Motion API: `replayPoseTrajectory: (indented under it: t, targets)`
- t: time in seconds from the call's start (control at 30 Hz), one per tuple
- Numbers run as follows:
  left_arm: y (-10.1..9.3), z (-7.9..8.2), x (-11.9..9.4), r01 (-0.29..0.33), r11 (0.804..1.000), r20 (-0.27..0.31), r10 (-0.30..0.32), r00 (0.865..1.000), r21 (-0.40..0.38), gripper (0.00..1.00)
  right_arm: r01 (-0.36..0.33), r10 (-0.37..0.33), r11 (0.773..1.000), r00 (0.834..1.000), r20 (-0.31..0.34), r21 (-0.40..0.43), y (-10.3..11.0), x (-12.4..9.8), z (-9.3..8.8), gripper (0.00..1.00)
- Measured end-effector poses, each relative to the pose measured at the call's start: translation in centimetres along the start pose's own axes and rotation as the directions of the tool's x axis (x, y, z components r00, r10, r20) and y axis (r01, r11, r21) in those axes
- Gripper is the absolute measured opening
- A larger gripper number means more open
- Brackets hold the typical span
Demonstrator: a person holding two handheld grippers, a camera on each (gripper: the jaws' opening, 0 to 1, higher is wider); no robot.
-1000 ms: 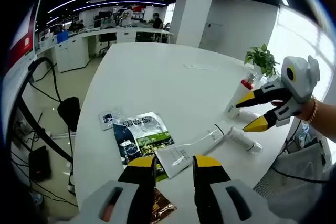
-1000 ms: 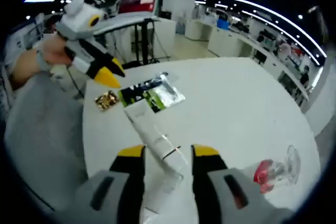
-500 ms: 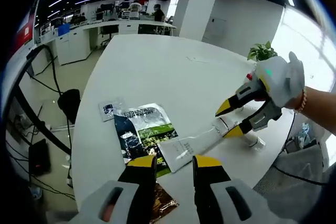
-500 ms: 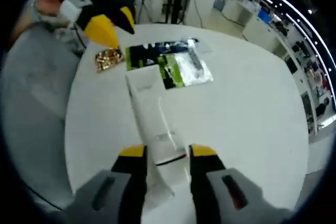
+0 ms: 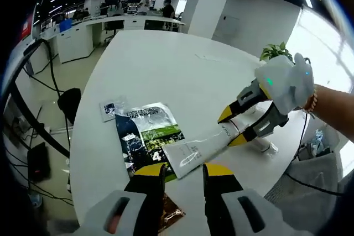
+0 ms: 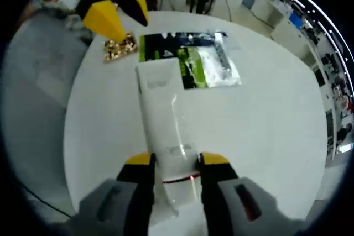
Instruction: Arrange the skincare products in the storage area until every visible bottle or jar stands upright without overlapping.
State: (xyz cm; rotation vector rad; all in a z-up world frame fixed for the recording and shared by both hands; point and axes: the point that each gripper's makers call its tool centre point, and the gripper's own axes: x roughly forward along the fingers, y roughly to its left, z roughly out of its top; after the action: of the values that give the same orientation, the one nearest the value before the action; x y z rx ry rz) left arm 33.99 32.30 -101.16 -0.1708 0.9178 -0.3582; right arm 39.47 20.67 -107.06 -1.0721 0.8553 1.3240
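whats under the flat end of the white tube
The white tube lies with its flat end over a corner of the dark green sachet on the white table. The print beneath is hidden.

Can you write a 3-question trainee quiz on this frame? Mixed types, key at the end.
1. True or false: the white tube stands upright on the table.
2. The right gripper's jaws sit on either side of which part of the tube? A) the flat crimped end B) the cap end C) neither, it is well clear of the tube
3. Fill in: the tube's flat end lies over the edge of the dark-and-green ____.

Key
1. False; it lies flat.
2. B; whether the jaws already press it cannot be told.
3. Sachet.

The left gripper hangs open above the table, near the tube's flat end.
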Motion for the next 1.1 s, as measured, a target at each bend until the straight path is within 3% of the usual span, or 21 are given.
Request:
replayPoseTrajectory:
  t: [0.03, 0.1, 0.3, 0.43, 0.6, 0.7, 0.87, 1.03, 1.1]
  targets:
    - [-0.1, -0.1, 0.1, 0.002, 1.000, -0.005, -0.002, 1.000, -0.004, 0.28, -0.005, 0.003, 0.998, 1.000, -0.022, -0.056, 0.0, 0.1, -0.2, 0.30]
    - [-0.1, -0.2, 0.1, 0.004, 1.000, -0.010, -0.005, 1.000, -0.007, 0.28, -0.023, 0.022, 1.000, 0.999, -0.028, -0.020, 0.0, 0.1, 0.0, 0.30]
    - [-0.1, -0.4, 0.3, 0.003, 1.000, -0.023, -0.003, 1.000, -0.008, 0.28, -0.076, 0.075, 0.997, 0.996, -0.041, -0.017, 0.0, 0.2, -0.1, 0.30]
    - [-0.9, 0.1, 0.6, 0.024, 0.998, -0.024, -0.026, 0.999, -0.052, 0.28, -0.077, 0.077, 0.997, 0.993, -0.089, -0.001, 0.2, 0.4, 0.0, 0.29]
    - [-2.7, 2.6, 0.6, 0.050, 0.998, 0.002, -0.050, 0.999, 0.037, 0.28, -0.038, 0.032, 0.998, 0.995, -0.091, -0.058, 0.5, 0.2, -0.1, 0.28]
    - [-1.5, 3.3, 0.9, 0.035, 0.998, 0.010, -0.035, 0.999, 0.046, 0.28, 0.001, -0.007, 0.997, 0.998, -0.068, -0.083, 0.5, 0.0, 0.0, 0.28]
    - [1.0, 1.6, 1.7, -0.021, 1.000, -0.022, 0.021, 1.000, -0.008, 0.28, 0.106, -0.113, 0.980, 0.993, -0.030, -0.168, 0.6, -0.2, 0.3, 0.28]
    - [1.1, 0.5, 1.9, 0.030, 0.997, -0.047, -0.033, 0.998, -0.067, 0.28, 0.208, -0.216, 0.943, 0.976, -0.001, -0.261, 0.8, -0.5, 0.6, 0.27]
    - [1.4, 0.3, 1.9, 0.024, 0.996, -0.049, -0.028, 0.998, -0.085, 0.28, 0.249, -0.254, 0.923, 0.967, 0.019, -0.294, 0.9, -0.6, 0.7, 0.27]
